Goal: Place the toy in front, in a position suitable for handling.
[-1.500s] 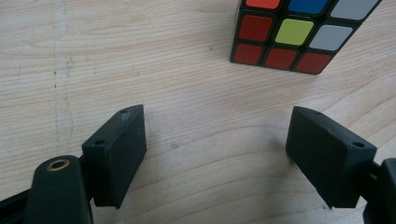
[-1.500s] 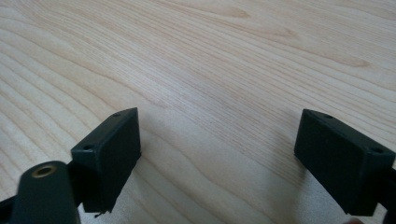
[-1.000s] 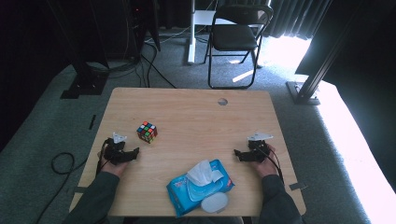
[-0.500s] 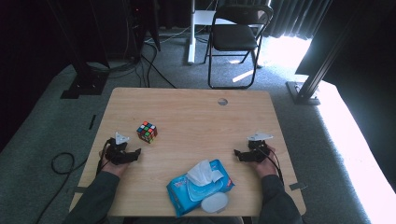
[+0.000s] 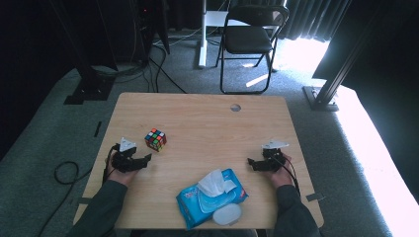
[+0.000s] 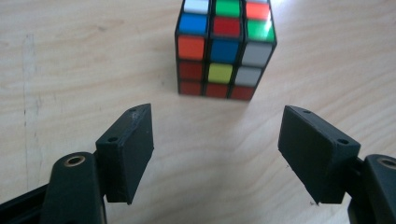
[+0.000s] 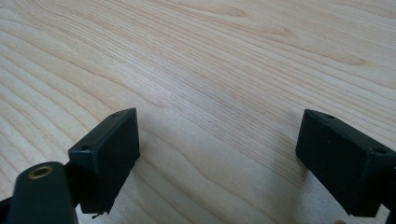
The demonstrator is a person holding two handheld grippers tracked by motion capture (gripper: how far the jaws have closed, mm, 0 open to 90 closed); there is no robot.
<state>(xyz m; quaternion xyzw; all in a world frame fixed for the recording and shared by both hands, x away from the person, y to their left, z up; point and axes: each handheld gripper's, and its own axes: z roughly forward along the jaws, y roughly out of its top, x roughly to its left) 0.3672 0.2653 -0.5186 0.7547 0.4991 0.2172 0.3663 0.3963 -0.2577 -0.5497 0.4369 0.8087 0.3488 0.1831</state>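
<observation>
A scrambled colour cube (image 5: 155, 139) stands on the wooden table (image 5: 207, 128) at its left side. My left gripper (image 5: 146, 162) rests on the table just in front of the cube, apart from it. In the left gripper view the cube (image 6: 224, 46) stands a short way beyond the gripper (image 6: 217, 140), whose jaws are wide open and empty. My right gripper (image 5: 251, 164) lies on the table at the right, pointing inward. In the right gripper view that gripper (image 7: 217, 149) is open over bare wood.
A blue pack of wet wipes (image 5: 212, 197) with a white wipe pulled up lies near the front edge, its white lid (image 5: 227, 215) beside it. The far part of the table has a cable hole (image 5: 235, 107). A black folding chair (image 5: 249, 39) stands beyond.
My left gripper has edged slightly right toward the cube. The right gripper, cube and wipes pack have stayed put.
</observation>
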